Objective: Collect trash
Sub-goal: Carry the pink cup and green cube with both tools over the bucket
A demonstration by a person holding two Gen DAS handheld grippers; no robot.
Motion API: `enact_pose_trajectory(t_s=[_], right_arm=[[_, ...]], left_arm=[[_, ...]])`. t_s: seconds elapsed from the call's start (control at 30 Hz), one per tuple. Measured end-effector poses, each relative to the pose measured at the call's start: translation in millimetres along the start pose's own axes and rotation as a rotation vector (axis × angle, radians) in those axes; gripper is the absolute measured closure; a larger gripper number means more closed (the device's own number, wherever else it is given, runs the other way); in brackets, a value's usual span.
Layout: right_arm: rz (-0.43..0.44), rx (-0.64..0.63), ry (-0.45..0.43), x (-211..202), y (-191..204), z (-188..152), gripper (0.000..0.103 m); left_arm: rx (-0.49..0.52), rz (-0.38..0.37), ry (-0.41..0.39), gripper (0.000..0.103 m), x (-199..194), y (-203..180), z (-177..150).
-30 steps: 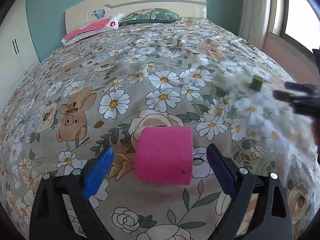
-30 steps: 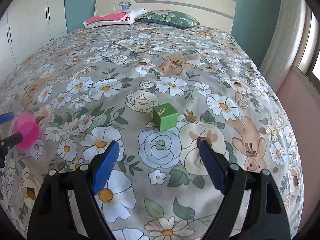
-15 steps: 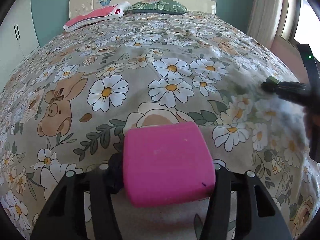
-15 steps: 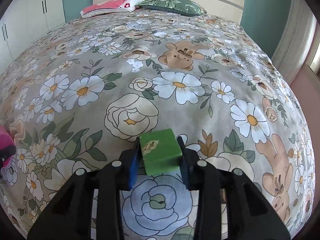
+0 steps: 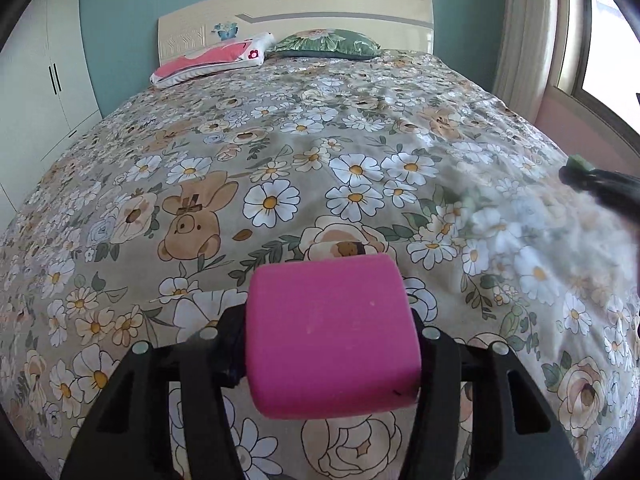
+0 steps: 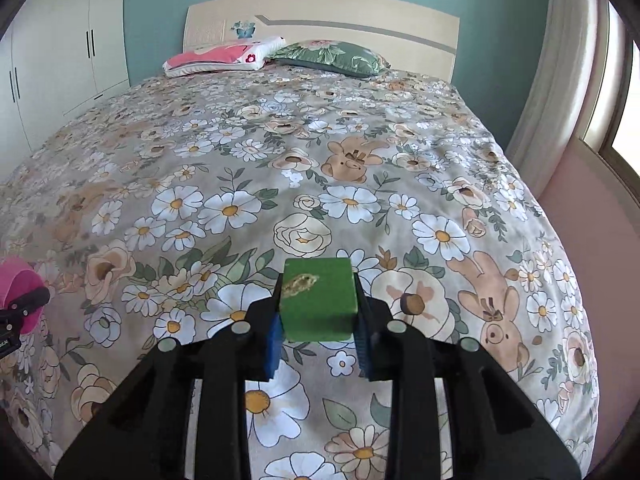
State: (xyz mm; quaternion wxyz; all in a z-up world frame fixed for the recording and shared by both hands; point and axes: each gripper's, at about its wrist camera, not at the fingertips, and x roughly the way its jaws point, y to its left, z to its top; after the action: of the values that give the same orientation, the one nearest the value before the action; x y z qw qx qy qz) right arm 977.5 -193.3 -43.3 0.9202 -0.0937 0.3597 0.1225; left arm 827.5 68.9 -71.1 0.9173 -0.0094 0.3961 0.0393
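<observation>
My left gripper (image 5: 332, 340) is shut on a pink foam block (image 5: 332, 332) and holds it above the floral bedspread (image 5: 280, 160). My right gripper (image 6: 318, 320) is shut on a green cube (image 6: 318, 300) with a scuffed yellow mark on top, also held above the bed. In the right wrist view the pink block (image 6: 16, 284) and left gripper show at the far left edge. In the left wrist view the green cube (image 5: 578, 162) and the right gripper's dark tip show blurred at the far right.
A pink-and-white pillow (image 5: 212, 60) and a green floral pillow (image 5: 326, 42) lie by the headboard (image 5: 296, 12). White wardrobes (image 6: 60, 60) stand left of the bed. A curtain (image 6: 560, 80) and window are on the right.
Both grippers closed on their objects, the left on the pink block, the right on the green cube, and lifted them off the bedspread, backing away from the bed.
</observation>
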Motion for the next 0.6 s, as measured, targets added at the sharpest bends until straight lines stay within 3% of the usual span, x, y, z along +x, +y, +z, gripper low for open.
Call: enact_pose_trajectory(t_s=[0.33,0.6], right_arm=[[-0.026,-0.020,-0.114,-157,28,8,0.072],[0.041,-0.049,-0.157,-328,76,-11,0.072]], left_arm=[[-0.001,0.070,-0.113,0.047,-139,20,7],[-0.026,0.116,-0.190,0.047,-313,35,-9]])
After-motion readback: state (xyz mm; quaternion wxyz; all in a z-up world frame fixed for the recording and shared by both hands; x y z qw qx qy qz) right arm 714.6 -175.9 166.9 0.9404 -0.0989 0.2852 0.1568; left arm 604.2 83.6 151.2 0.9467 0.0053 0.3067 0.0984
